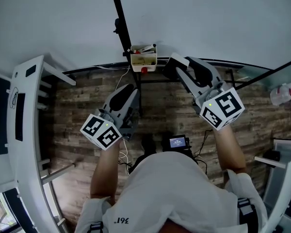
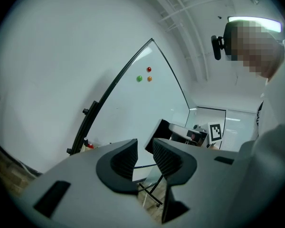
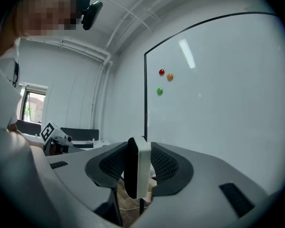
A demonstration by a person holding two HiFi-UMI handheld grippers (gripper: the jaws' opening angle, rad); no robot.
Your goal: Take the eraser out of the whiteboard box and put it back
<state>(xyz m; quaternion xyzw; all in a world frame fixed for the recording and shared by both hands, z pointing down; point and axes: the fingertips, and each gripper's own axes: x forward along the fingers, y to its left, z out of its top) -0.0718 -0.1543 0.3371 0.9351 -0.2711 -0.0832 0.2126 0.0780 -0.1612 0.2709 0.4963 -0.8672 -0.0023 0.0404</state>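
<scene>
Just right of the whiteboard box [image 1: 143, 59], right gripper [image 3: 137, 169] tight on the eraser [image 3: 143, 163]; left gripper [image 2: 143, 156] narrow-gapped, empty.

Whiteboard [image 1: 208, 18] walls off ahead; beside the box [image 1: 143, 58] seems clear

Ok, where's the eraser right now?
In the right gripper view, the eraser is clamped in the right gripper, in front of the whiteboard.

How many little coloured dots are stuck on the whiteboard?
3, close together on the whiteboard: red dot, orange dot beside it, green dot below. Others may be out of view.
</scene>
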